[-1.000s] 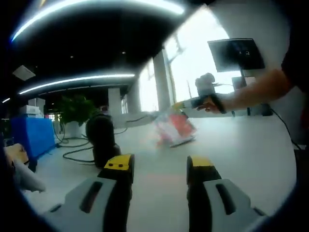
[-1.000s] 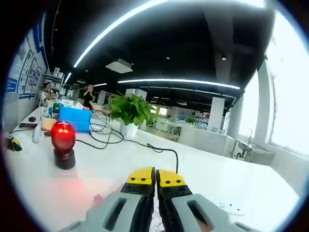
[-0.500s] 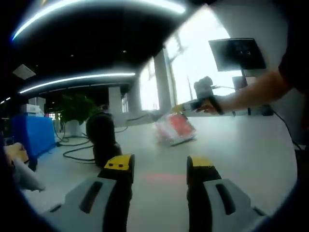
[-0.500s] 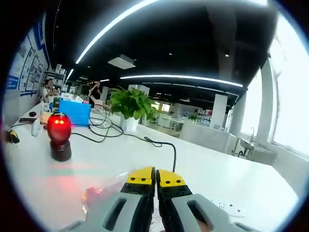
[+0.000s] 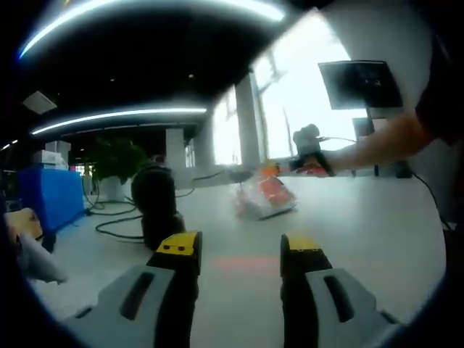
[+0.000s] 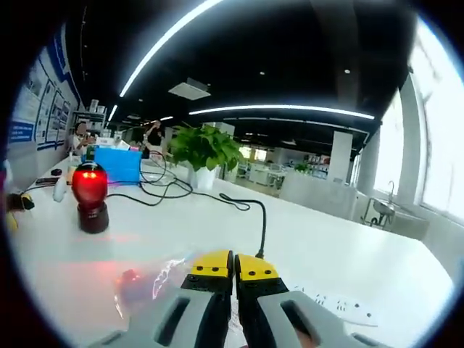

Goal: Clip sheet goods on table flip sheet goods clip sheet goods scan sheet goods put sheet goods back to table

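1. In the left gripper view the left gripper [image 5: 241, 254] rises from the bottom centre with its yellow-tipped jaws well apart and nothing between them, over the white table [image 5: 377, 232].
2. Right of centre in that view, the sheet goods [image 5: 264, 197] (a shiny packet, red and pale, blurred) hang tilted with the lower edge at or just above the table. The right gripper [image 5: 279, 169], held by a person's hand [image 5: 312, 158] whose forearm reaches in from the right edge, grips the packet's upper edge.
3. In the right gripper view the right gripper [image 6: 233, 267] shows at bottom centre with its jaws pressed together; the clear, crinkled sheet goods [image 6: 156, 279] spread out to the lower left of them.
4. At the left of that view a scanner [image 6: 91, 194] with a glowing red dome stands on the table [image 6: 348, 261]; it casts a reddish glow on the surface.
5. Behind it sit a blue box [image 6: 116, 164] (contents not visible) and a potted plant [image 6: 203, 151]; a black cable [image 6: 239, 203] runs across the table.
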### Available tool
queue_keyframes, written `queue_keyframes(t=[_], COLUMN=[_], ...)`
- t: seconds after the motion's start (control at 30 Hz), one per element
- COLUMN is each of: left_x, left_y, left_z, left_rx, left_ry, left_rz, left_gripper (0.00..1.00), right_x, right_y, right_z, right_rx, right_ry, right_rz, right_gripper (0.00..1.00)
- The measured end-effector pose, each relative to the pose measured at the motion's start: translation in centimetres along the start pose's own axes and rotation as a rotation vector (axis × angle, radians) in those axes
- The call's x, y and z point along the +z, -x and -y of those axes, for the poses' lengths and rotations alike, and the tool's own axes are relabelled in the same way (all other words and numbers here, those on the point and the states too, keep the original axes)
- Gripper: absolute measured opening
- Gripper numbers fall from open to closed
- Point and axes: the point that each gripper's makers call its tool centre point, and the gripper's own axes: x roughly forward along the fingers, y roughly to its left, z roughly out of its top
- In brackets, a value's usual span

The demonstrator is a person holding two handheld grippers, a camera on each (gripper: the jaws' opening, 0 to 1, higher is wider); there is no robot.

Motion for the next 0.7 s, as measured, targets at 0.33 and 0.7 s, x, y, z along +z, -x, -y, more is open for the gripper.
queue_keyframes(t=[0.33,0.7], left_x=[0.3,0.0], left_y=[0.0,-0.1], left_z=[-0.2,-0.6], left_rx=[0.001,0.010], left_ry=[0.018,0.013], left_rz=[0.013,0.003], left_gripper=[0.36,0.36], right_x=[-1.7,-4.7], right_y=[-1.4,-2.5], right_z=[1.7,3.1], right_rx=[0.040,0.044], right_ry=[0.009,0.010], right_rz=[-0.030,-0.088], right_gripper=[0.00,0.00])
